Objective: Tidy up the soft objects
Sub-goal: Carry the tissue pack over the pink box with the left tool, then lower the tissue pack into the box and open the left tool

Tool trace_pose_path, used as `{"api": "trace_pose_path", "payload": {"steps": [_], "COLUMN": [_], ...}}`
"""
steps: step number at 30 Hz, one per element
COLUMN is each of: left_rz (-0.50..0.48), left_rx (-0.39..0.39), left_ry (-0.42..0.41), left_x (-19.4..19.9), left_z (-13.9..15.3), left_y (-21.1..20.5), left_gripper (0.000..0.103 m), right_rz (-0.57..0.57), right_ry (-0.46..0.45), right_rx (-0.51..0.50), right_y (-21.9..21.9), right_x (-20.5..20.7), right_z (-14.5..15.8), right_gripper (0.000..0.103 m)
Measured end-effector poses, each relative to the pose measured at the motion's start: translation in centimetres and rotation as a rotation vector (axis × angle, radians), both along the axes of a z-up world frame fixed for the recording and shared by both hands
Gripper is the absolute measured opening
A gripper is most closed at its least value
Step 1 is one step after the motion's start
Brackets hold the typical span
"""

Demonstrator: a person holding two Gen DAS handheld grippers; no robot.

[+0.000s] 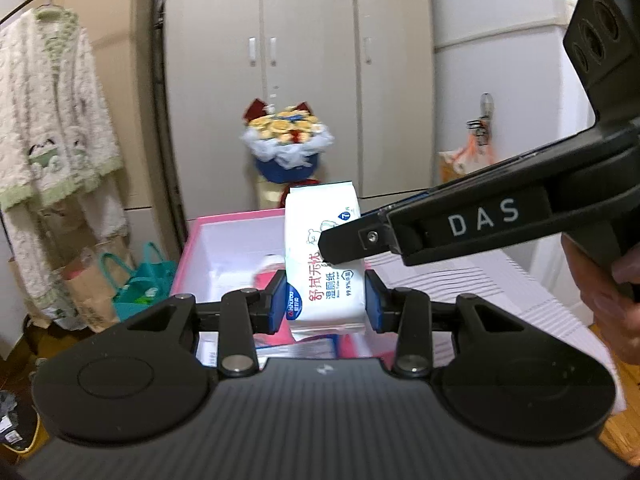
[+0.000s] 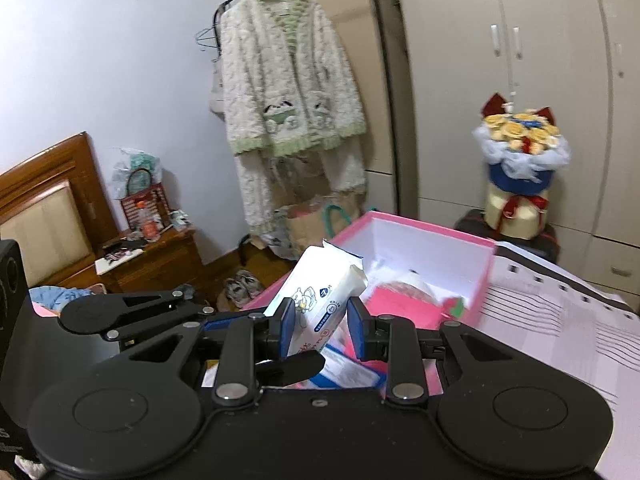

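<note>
The white pack of wet wipes (image 1: pixel 325 264) hangs above the near edge of the pink box (image 1: pixel 236 216), clamped by both my tongs. My left gripper (image 1: pixel 326 305) squeezes its lower end between 2 blue pads. My right gripper (image 2: pixel 322 326) pinches the upper end, reaching in from the right. Far behind stand a flower bouquet (image 1: pixel 286 140) and wardrobe doors (image 1: pixel 308 60); a fluffy robe (image 1: pixel 48 120) hangs left.

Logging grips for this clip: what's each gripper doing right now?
Left gripper: shut on the wet wipes pack.
Right gripper: shut on the same pack, above the pink box.
</note>
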State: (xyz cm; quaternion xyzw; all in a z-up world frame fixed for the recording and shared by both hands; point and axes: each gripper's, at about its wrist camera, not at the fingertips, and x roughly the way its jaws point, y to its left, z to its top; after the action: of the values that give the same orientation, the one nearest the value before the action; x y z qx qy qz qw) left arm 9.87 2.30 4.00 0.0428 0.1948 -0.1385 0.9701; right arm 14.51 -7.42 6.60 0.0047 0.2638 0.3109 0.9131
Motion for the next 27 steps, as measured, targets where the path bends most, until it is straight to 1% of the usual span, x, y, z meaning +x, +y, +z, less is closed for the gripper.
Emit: {"api": "trace_pose_path", "payload": {"steps": [4, 9, 14, 17, 20, 21, 22, 23, 24, 25, 27], "left_rz": [0.028, 0.056, 0.087, 0.106, 0.104, 0.1, 0.091, 0.078, 0.077, 0.087, 0.099], "left_rx": [0.015, 0.042, 0.049, 0.07, 0.059, 0.067, 0.089, 0.132, 0.169, 0.18, 0.163], "left_ry": [0.027, 0.074, 0.149, 0.177, 0.209, 0.215, 0.217, 0.212, 0.19, 0.176, 0.177], "left_x": [2.6, 5.8, 8.6, 10.0, 11.1, 11.2, 11.1, 11.0, 10.6, 10.3, 9.8], "left_z": [-0.7, -2.3, -4.0, -4.7, -5.1, -5.2, -5.4, -5.5, -5.7, -5.8, -5.7], "left_y": [1.6, 3.2, 4.8, 5.1, 5.5, 5.5, 5.3, 5.0, 4.8, 4.9, 5.4], "left_gripper": [0.038, 0.038, 0.038, 0.038, 0.039, 0.039, 0.039, 0.041, 0.045, 0.047, 0.05], "right_rz": [0.033, 0.07, 0.082, 0.083, 0.077, 0.074, 0.071, 0.062, 0.051, 0.038, 0.022], "right_ry": [0.034, 0.132, 0.201, 0.223, 0.234, 0.239, 0.247, 0.252, 0.245, 0.231, 0.202], "right_rx": [0.022, 0.058, 0.03, 0.011, -0.003, 0.001, 0.008, 0.017, 0.022, 0.022, 0.029], "right_y": [1.4, 2.6, 4.6, 5.5, 5.7, 5.6, 5.5, 5.3, 5.1, 4.8, 4.1], "right_x": [3.1, 7.7, 11.0, 12.6, 13.4, 13.4, 13.6, 13.5, 13.3, 13.0, 12.4], "right_z": [-1.1, -3.0, -5.1, -6.0, -6.6, -6.7, -6.9, -7.1, -7.1, -7.0, -6.8], "right_gripper": [0.034, 0.034, 0.034, 0.034, 0.034, 0.034, 0.034, 0.034, 0.034, 0.034, 0.034]}}
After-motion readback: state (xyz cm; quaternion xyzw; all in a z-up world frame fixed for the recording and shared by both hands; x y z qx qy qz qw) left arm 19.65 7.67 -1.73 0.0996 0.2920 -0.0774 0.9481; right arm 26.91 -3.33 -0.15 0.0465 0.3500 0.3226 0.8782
